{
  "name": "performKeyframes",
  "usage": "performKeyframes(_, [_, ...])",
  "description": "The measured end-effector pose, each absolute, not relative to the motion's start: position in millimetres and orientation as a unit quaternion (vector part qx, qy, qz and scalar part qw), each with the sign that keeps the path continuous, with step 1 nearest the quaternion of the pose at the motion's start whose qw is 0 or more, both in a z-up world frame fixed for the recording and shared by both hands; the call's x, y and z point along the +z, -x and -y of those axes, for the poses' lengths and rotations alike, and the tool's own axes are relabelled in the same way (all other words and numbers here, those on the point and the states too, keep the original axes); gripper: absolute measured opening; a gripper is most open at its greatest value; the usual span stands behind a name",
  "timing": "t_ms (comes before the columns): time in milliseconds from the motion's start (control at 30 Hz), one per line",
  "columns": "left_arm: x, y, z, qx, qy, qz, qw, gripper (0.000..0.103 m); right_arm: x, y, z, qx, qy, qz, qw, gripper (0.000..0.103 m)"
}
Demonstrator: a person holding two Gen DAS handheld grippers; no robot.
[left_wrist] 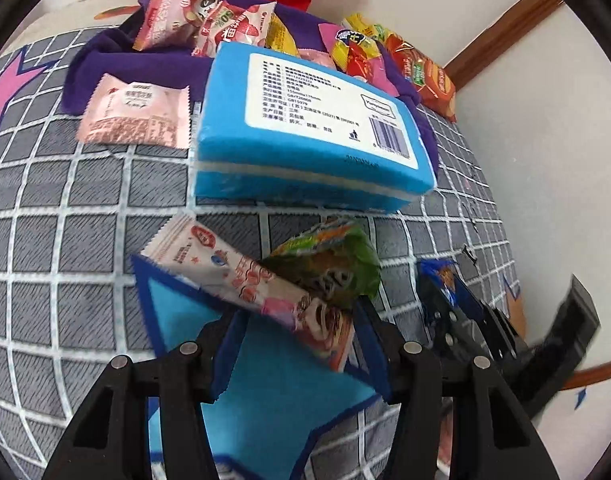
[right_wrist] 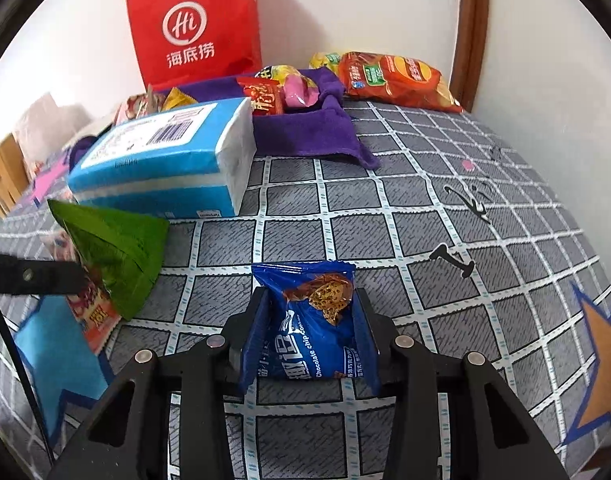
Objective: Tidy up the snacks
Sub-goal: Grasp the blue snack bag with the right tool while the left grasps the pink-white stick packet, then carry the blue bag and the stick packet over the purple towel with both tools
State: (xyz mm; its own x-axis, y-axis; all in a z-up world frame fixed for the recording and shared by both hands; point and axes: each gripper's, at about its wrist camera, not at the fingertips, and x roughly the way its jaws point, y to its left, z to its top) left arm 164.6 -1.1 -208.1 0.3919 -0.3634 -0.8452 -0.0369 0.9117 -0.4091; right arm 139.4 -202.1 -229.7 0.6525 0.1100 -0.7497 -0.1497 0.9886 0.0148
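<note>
Here the left gripper [left_wrist: 293, 320] is clamped on two packets at once: a white-and-pink wafer pack [left_wrist: 261, 284] and a green bag [left_wrist: 337, 264] lying against it, both lifted above the grid-patterned cloth [left_wrist: 85, 248] over a light-blue star [left_wrist: 265, 392]. The right gripper [right_wrist: 309, 332] is closed tight on a blue cookie pack [right_wrist: 313, 320], held just above the cloth. Beyond them lies a blue tissue pack [left_wrist: 305, 128], partly resting on a purple towel [right_wrist: 305, 132] that carries more snacks. A pink packet [left_wrist: 135, 116] lies at the towel's edge, an orange chip bag [right_wrist: 397, 80] sits near the wall, and a red paper bag [right_wrist: 193, 28] stands behind.
</note>
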Motion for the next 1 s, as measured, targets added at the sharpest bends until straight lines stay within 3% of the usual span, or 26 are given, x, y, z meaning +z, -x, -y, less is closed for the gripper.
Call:
performKeyframes(167, [-210.4, -172.9, 4.7, -0.084, 0.168, -0.538, 0.822, 0.051, -230.1, -140.2, 208.4, 0.082, 0.007, -0.412, 0.907, 0.043])
performKeyframes(233, [-210.2, -171.2, 3.1, -0.079, 0.159, -0.534, 0.827, 0.036, -230.2, -140.2, 207.8, 0.082, 0.010, -0.412, 0.908, 0.043])
performKeyframes(300, [-210.5, -168.4, -1.2, -0.073, 0.150, -0.532, 0.830, 0.031, -230.4, -139.3, 206.3, 0.081, 0.014, -0.411, 0.908, 0.043])
performKeyframes(567, [-210.4, -166.6, -25.8, -0.049, 0.157, -0.537, 0.827, 0.032, -230.8, -139.3, 204.5, 0.079, 0.019, -0.411, 0.908, 0.044])
performKeyframes(667, [-207.6, -164.4, -27.5, -0.044, 0.153, -0.527, 0.835, 0.028, -231.2, -139.4, 205.3, 0.080, 0.018, -0.411, 0.908, 0.044])
performKeyframes(1000, [-171.0, -146.5, -46.0, -0.046, 0.126, -0.488, 0.863, 0.028, -223.8, -138.2, 205.8, 0.088, 0.027, -0.419, 0.903, 0.039])
